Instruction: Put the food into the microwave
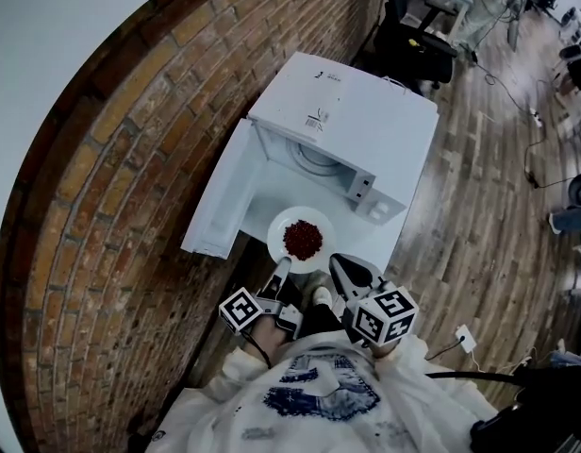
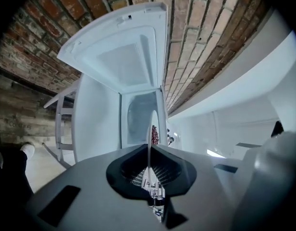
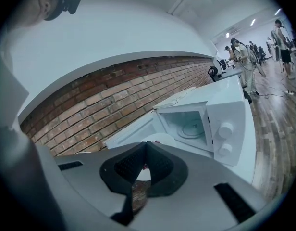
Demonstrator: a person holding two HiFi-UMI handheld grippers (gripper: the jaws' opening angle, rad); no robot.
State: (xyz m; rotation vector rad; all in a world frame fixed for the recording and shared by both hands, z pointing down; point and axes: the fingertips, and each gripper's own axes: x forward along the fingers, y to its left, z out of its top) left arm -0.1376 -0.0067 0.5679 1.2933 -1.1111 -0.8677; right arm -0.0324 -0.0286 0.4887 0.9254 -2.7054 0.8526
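We see the white plate [image 1: 283, 225] held up between both grippers, just in front of the open microwave [image 1: 366, 111] and not yet inside it. The food [image 1: 303, 239], a heap of small dark red pieces, lies in the middle of the plate. The left gripper [image 1: 279, 274] has its jaws pressed together on the near left rim; in its own view the plate runs edge-on as a thin white line between the pads. The right gripper [image 1: 342, 272] is clamped on the near right rim in the same way, with a bit of white plate showing through the gap behind its pads. The microwave door [image 1: 224, 196] is swung wide to the left, toward the brick wall [image 1: 130, 159], and we can make out the round turntable [image 1: 317, 156] in the cavity. Two knobs [image 3: 226, 130] sit on the front panel to the right of the opening
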